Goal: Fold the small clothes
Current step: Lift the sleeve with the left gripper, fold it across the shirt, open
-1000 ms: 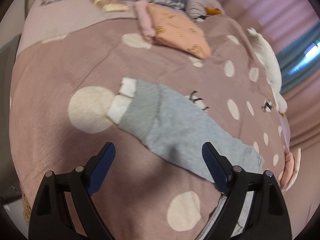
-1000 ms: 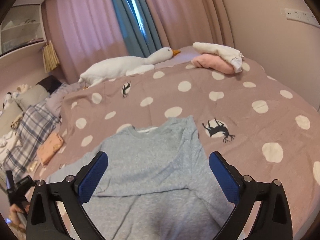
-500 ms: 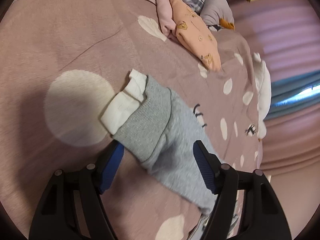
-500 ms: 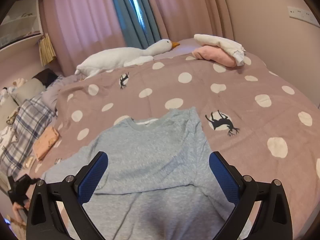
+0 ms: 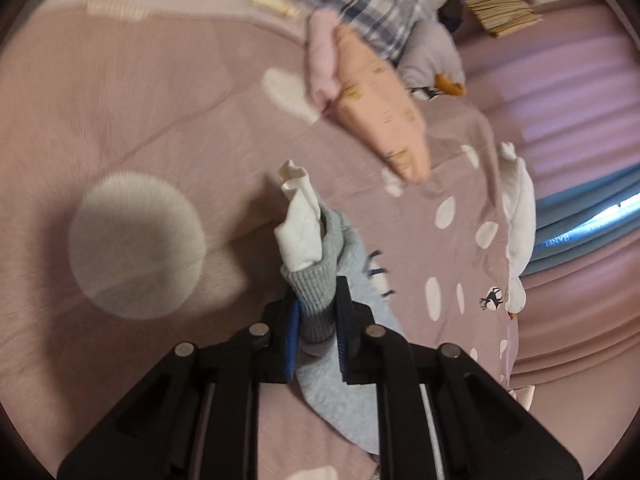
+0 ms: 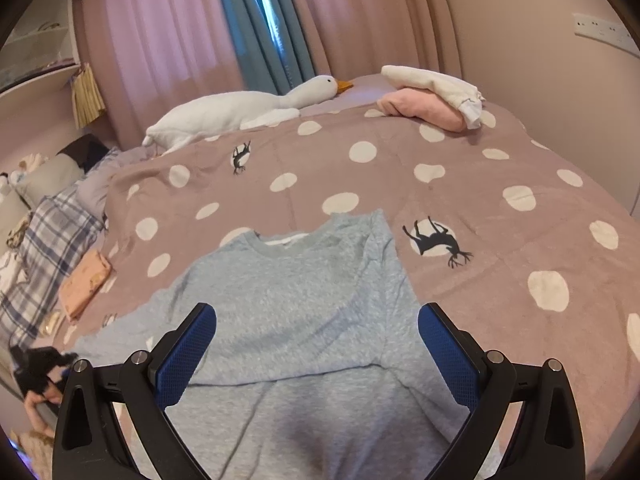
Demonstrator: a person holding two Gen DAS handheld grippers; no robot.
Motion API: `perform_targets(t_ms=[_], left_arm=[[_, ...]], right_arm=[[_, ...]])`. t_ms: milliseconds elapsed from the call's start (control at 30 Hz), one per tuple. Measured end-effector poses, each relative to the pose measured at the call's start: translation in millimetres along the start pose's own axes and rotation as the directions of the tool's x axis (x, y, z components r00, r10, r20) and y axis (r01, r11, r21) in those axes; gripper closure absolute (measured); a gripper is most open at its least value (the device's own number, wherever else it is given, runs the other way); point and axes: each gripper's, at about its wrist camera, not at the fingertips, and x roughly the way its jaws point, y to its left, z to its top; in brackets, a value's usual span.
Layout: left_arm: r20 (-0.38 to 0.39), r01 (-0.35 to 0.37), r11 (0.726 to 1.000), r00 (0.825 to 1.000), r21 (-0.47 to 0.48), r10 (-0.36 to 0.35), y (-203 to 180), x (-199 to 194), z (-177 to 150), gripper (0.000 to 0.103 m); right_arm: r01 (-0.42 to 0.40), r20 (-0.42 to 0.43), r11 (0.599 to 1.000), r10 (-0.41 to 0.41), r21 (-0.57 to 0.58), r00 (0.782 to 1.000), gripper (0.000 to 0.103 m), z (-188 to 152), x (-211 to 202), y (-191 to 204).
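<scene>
We have the left gripper clamped on the sleeve cuff of the grey sweater, which lies flat on the bedspread, right gripper spread above it, folding barely begun

Home bedroom: bed, curtains, goose plush.

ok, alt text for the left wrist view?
The left hand-held gripper is shut on the grey sleeve cuff of a sweatshirt, a white inner cuff poking out, over a pink polka-dot bedspread. A folded peach garment lies beyond.
</scene>
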Motion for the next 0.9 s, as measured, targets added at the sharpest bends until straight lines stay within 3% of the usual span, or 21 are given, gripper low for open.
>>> perform_targets(t_ms=[333, 667, 900], left_arm=[[0.040, 0.116, 0.975, 0.991, 0.191, -0.126, -79.8, -39.8, -18.4, 0.089], [-0.033, 0.219, 0.898, 0.974, 0.382, -0.224, -150.0, -51.7, -61.3, 0.089], [-0.110, 0.280, 0.843, 0.960, 0.460, -0.259, -179.7, -53.8, -89.7, 0.089]], right_arm=[[0.010, 0.000, 0.999, -0.010, 0.030, 1.000, 0.003, 0.0, -6.4, -10.4], [0.016, 0.006, 0.999, -0.016, 0.050, 1.000, 0.003, -0.9, -13.6, -19.0], [0.023, 0.000, 0.997, -0.023, 0.070, 1.000, 0.003, -3.4, -16.1, -25.9]])
